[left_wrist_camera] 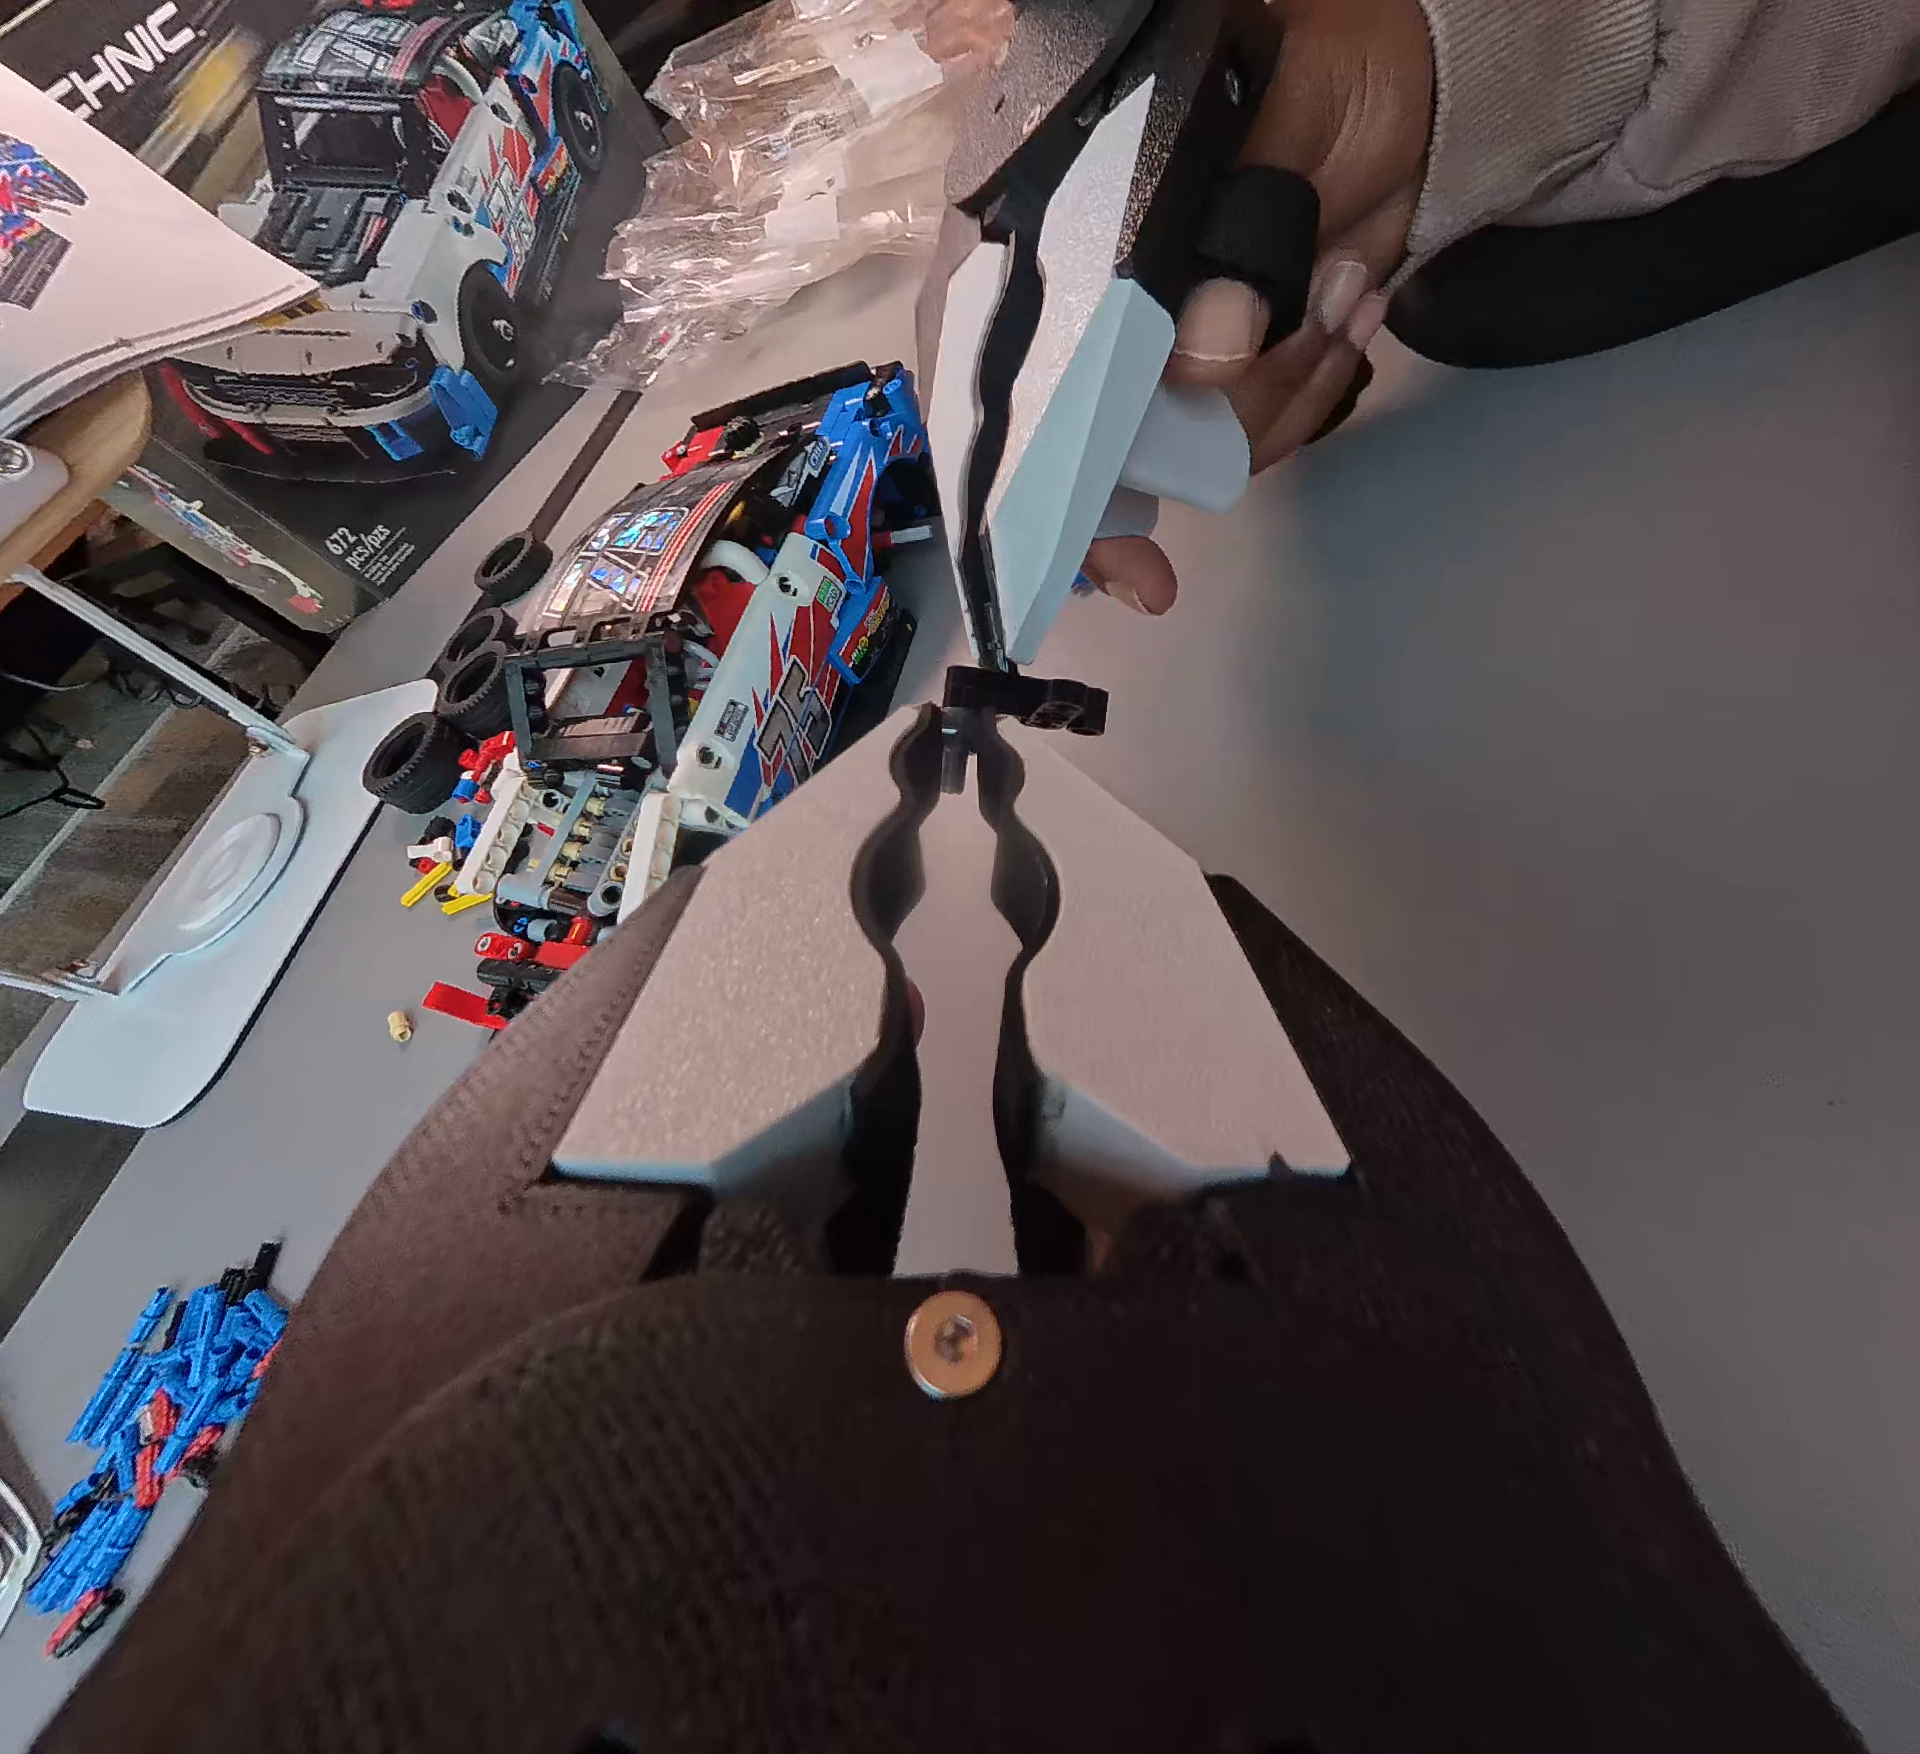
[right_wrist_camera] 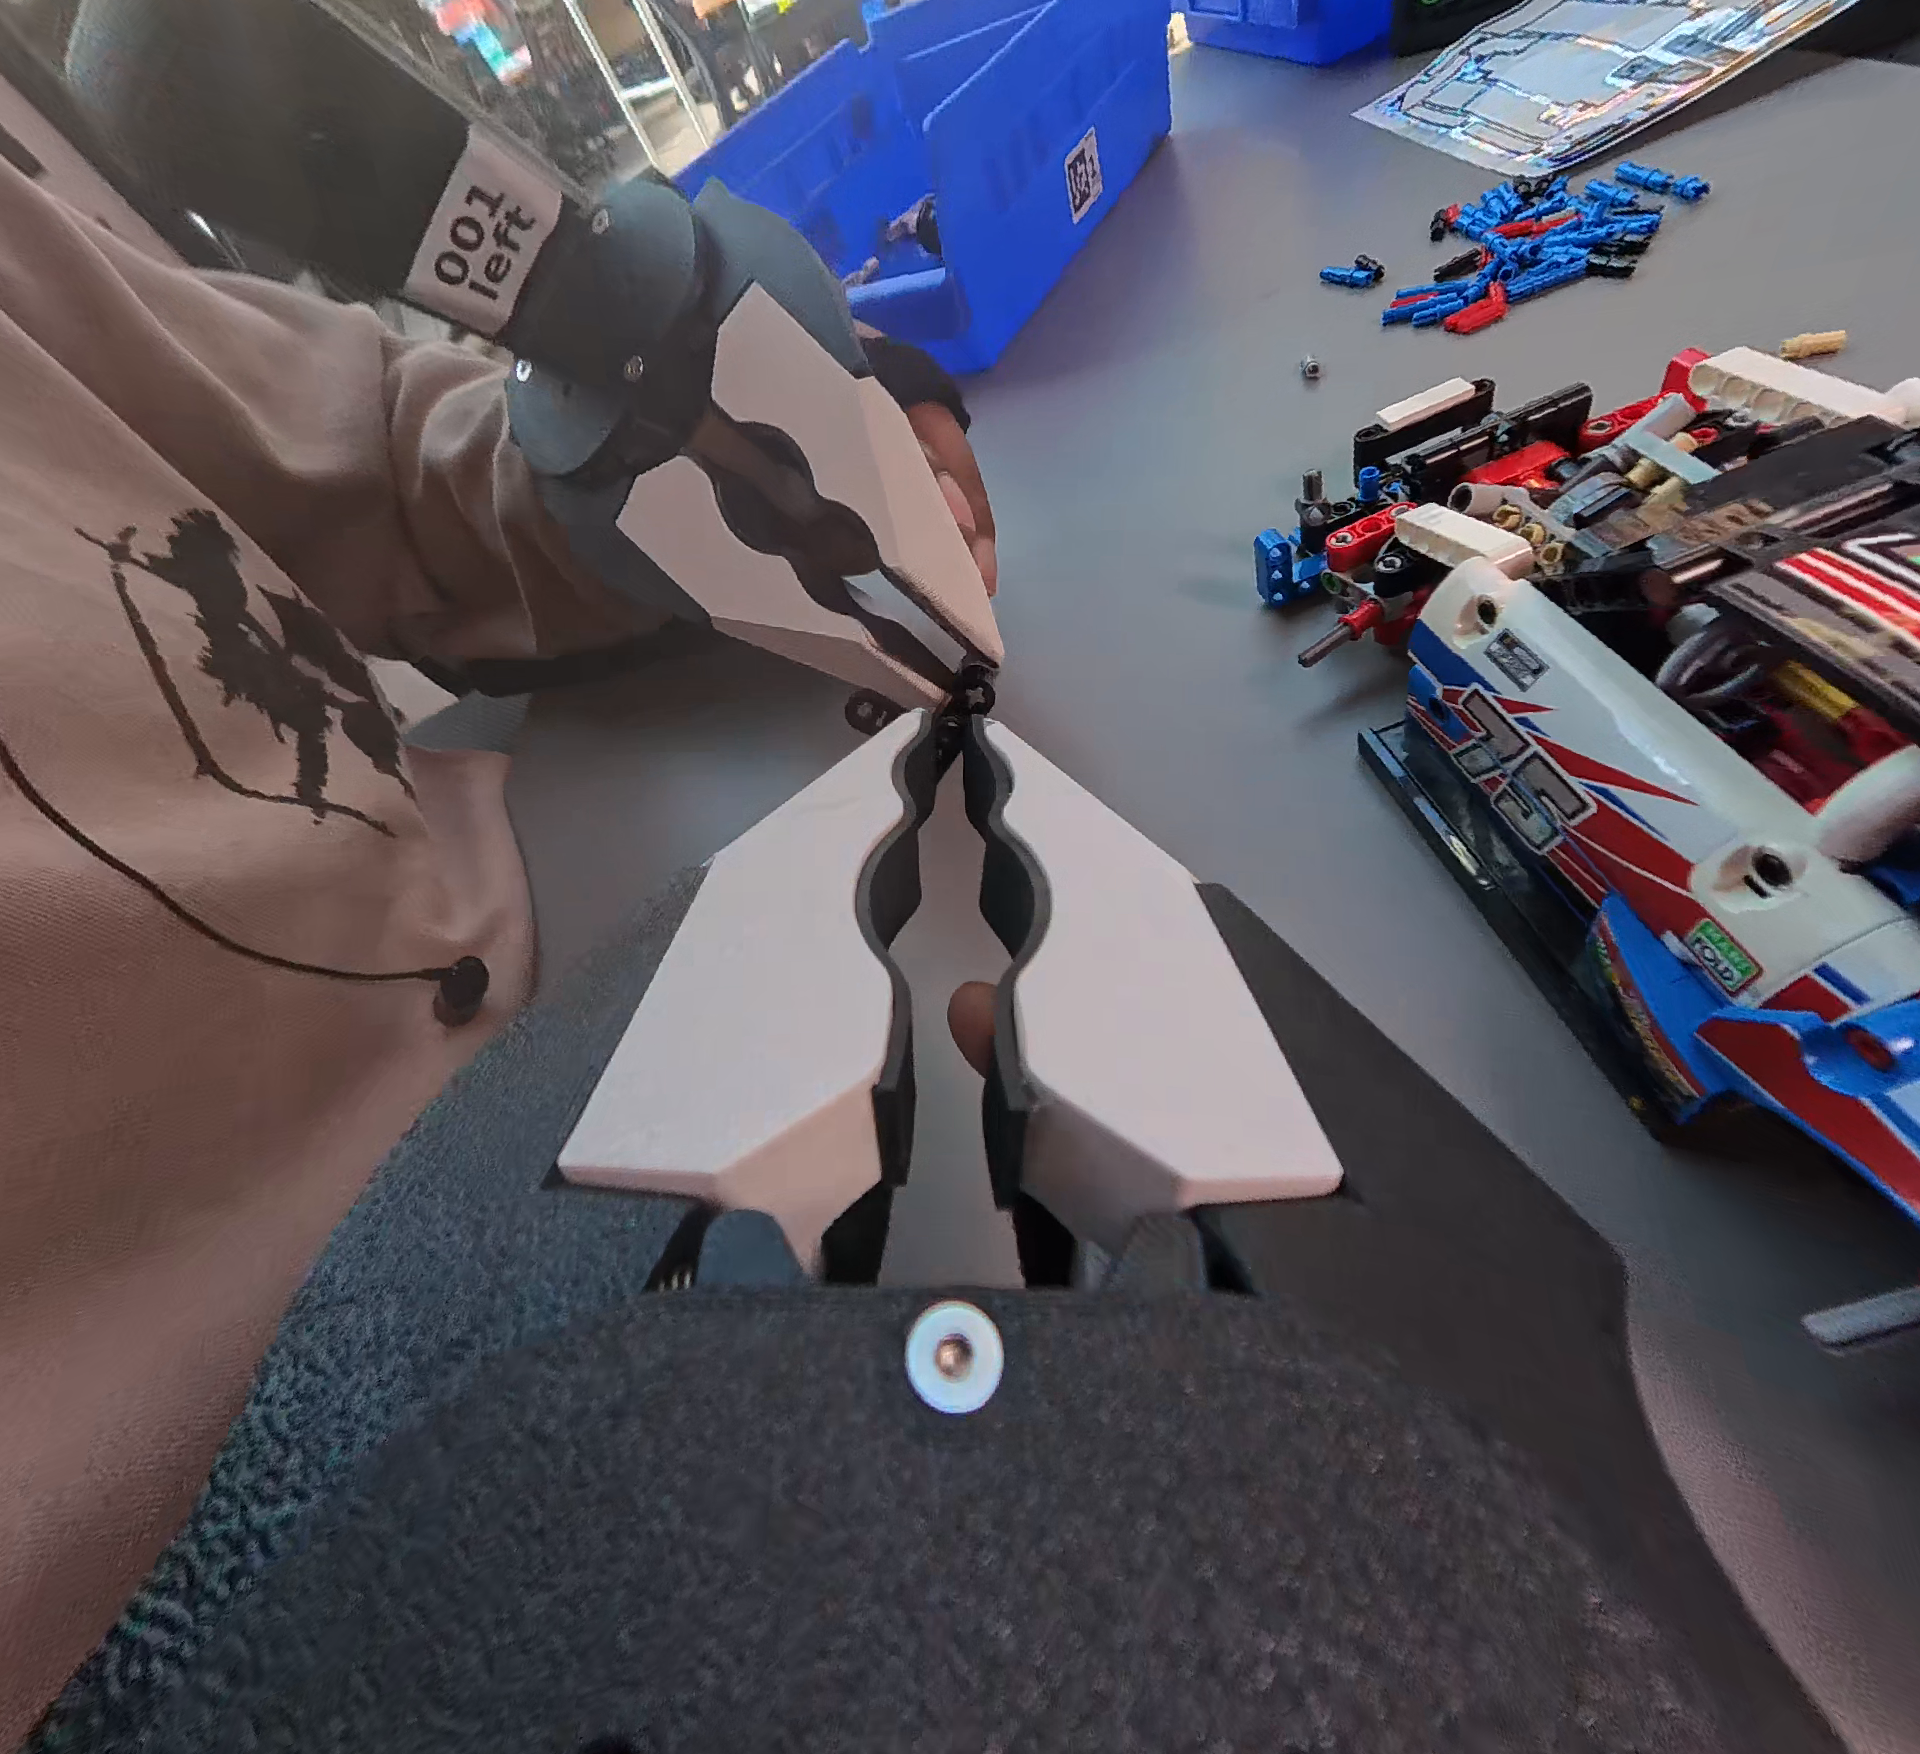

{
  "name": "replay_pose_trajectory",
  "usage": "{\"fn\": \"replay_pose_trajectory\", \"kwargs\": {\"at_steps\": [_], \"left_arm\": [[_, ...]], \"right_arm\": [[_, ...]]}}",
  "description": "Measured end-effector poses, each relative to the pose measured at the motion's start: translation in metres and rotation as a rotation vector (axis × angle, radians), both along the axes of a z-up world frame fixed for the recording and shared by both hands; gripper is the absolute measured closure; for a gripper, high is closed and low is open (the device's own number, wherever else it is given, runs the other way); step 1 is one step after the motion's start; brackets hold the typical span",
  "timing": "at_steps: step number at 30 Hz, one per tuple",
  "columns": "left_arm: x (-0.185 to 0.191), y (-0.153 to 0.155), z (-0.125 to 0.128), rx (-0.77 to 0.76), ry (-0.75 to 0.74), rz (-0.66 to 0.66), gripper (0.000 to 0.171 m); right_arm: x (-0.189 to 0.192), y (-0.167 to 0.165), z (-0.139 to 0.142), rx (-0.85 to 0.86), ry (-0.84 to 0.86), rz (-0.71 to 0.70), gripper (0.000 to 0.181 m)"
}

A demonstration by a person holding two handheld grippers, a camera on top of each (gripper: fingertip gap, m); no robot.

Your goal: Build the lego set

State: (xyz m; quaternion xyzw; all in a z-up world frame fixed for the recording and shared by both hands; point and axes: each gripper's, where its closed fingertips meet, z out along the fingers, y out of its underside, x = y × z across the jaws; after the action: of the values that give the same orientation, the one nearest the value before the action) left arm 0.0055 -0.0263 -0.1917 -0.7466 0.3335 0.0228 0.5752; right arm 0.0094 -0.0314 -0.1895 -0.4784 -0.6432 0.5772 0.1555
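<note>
Left gripper (left_wrist_camera: 961, 748), centre of the left wrist view: you have it clenched on a short black pin (left_wrist_camera: 957, 754), tips nearly together, so the pin stands out towards the other tool.

Right gripper (left_wrist_camera: 994, 655), descending from the upper right of that view: you have it pinched on a black connector beam (left_wrist_camera: 1029, 696) held crosswise. In my judgement you hold the two pieces tip to tip above the grey table (left_wrist_camera: 1558, 769) so the pin can seat in a hole of the beam; whether it is seated cannot be told.

Count, left wrist view:
- Car model (left_wrist_camera: 727, 644), one, partly built, left of centre, well apart from both tools.
- Loose tyres (left_wrist_camera: 468, 686), four, beside the car's left flank.
- Blue pin heap (left_wrist_camera: 166, 1382), one, lower left.
- Set box (left_wrist_camera: 343, 198), one, upper left.
- Clear bags (left_wrist_camera: 790, 146), a crumpled cluster, upper centre.

Count, right wrist view:
- Blue bins (right_wrist_camera: 1039, 146), at least two, top centre.
- Sticker sheet (right_wrist_camera: 1662, 11), one, upper right.
</note>
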Motion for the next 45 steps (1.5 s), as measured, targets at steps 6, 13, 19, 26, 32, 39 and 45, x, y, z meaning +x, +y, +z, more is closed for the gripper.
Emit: {"fn": "replay_pose_trajectory", "kwargs": {"at_steps": [6,13,19,26,32,39,45], "left_arm": [[-0.007,0.004,0.009,0.007,-0.114,0.072,0.166],[-0.011,0.011,0.02,-0.045,-0.393,0.102,0.167],[-0.012,0.011,0.023,-0.039,-0.428,0.115,0.166],[-0.016,0.013,0.036,-0.028,-0.567,0.142,0.167],[-0.018,0.015,0.044,-0.048,-0.782,0.129,0.167],[-0.018,0.012,0.042,0.011,-0.632,0.139,0.167],[-0.022,0.012,0.049,0.159,-0.275,0.233,0.167]], "right_arm": [[-0.008,0.005,0.01,-0.157,0.012,-0.091,0.179],[-0.013,0.013,0.024,-0.219,0.095,-0.154,0.179],[-0.013,0.014,0.027,-0.268,0.097,-0.155,0.179],[-0.017,0.017,0.038,-0.426,0.138,-0.205,0.18],[-0.019,0.019,0.047,-0.519,0.188,-0.228,0.179],[-0.02,0.015,0.045,-0.455,0.205,-0.216,0.179],[-0.021,0.015,0.047,-0.462,0.218,-0.249,0.179]]}}
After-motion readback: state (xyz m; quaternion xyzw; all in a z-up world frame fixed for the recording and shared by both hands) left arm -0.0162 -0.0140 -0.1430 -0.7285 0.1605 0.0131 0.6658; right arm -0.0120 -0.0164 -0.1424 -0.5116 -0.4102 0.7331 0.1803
